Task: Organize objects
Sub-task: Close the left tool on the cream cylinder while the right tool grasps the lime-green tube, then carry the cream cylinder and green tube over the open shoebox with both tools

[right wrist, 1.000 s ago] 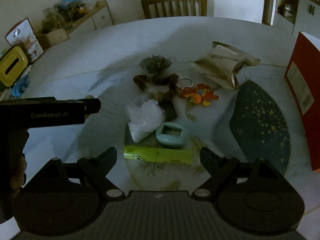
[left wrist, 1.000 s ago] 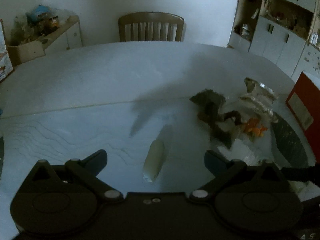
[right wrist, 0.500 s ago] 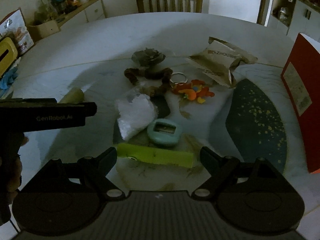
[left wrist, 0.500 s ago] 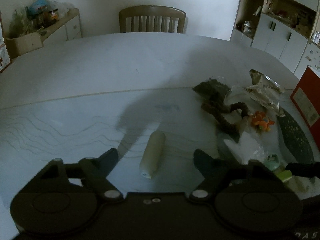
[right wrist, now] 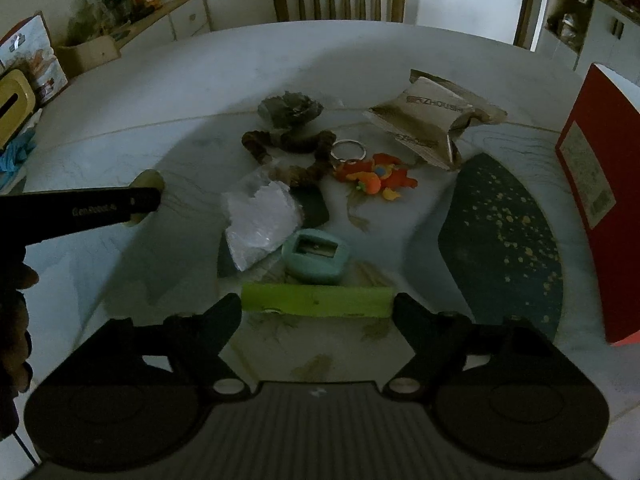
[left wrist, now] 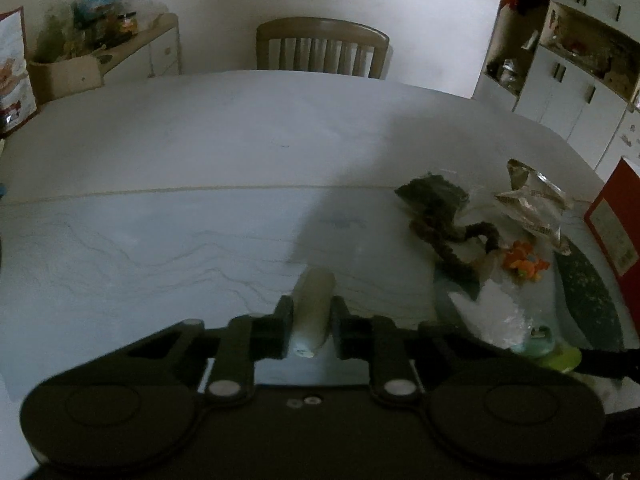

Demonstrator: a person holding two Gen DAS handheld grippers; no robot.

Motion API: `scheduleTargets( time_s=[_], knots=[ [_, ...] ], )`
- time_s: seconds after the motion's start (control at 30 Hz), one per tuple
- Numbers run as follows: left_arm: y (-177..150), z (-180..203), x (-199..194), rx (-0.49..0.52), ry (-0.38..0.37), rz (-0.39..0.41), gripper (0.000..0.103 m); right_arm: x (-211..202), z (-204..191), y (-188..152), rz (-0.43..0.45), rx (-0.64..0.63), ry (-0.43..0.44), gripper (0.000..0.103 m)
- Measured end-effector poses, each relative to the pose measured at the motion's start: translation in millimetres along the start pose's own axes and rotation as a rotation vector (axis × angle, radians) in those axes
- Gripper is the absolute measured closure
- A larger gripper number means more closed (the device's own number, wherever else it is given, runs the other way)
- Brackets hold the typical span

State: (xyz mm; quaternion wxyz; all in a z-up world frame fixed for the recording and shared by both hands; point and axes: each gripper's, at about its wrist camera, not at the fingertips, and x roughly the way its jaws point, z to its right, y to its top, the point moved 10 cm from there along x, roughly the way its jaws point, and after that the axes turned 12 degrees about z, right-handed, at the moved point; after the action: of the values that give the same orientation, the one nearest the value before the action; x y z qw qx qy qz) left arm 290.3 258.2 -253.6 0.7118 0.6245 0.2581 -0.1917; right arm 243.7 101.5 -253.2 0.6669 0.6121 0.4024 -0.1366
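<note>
My left gripper (left wrist: 311, 326) is shut on a pale cream cylinder (left wrist: 314, 308) lying on the white table (left wrist: 200, 184). The cylinder's round end (right wrist: 149, 184) shows past the left gripper's finger (right wrist: 100, 212) in the right wrist view. My right gripper (right wrist: 318, 312) is open and empty, with a lime green bar (right wrist: 316, 300) lying crosswise between its fingertips. Beyond it lie a teal sharpener-like case (right wrist: 316, 256), a clear plastic bag (right wrist: 260, 220), a brown plush cord (right wrist: 296, 148), an orange toy with a key ring (right wrist: 376, 176) and a crumpled silver packet (right wrist: 432, 120).
A dark speckled mat (right wrist: 504, 240) lies at the right, with a red box (right wrist: 600, 184) standing beyond it. A wooden chair (left wrist: 322, 48) stands at the table's far side. A cluttered sideboard (left wrist: 100, 48) is at the back left, white cupboards (left wrist: 580, 60) at the right.
My left gripper has closed its fingers onto the cream cylinder, which lay loose between the open fingers before. My right gripper has moved closer to the green bar and stays open.
</note>
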Motion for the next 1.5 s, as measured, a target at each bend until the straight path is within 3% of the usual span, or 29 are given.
scheduleTargets(
  time_s=[0.4, 0.6, 0.77, 1.03, 1.37, 1.5],
  knots=[
    [2.8, 14.0, -19.5, -0.003, -0.01, 0.0, 0.09, -22.2, 22.7, 7.3, 0.046, -0.003, 0.023, 0.022],
    [20.0, 43.0, -45.7, 0.003, -0.047, 0.028, 0.09, -48.6, 43.0, 22.3, 0.075, 0.017, 0.039, 0.022],
    [37.0, 82.2, -68.4, -0.002, -0.11, 0.052, 0.09, -74.3, 68.4, 36.1, 0.102, 0.051, 0.052, 0.022],
    [64.5, 163.6, -96.6, 0.001, -0.272, 0.097, 0.09, -114.6, 110.4, 58.2, 0.142, 0.094, 0.064, 0.022],
    [76.4, 266.2, -112.5, 0.089, -0.424, 0.102, 0.089, -150.2, 176.7, 71.4, 0.192, 0.107, 0.026, 0.022],
    [77.4, 298.7, -111.0, 0.127, -0.446, 0.114, 0.089, -159.3, 207.2, 67.9, 0.195, 0.106, 0.0, 0.022]
  ],
)
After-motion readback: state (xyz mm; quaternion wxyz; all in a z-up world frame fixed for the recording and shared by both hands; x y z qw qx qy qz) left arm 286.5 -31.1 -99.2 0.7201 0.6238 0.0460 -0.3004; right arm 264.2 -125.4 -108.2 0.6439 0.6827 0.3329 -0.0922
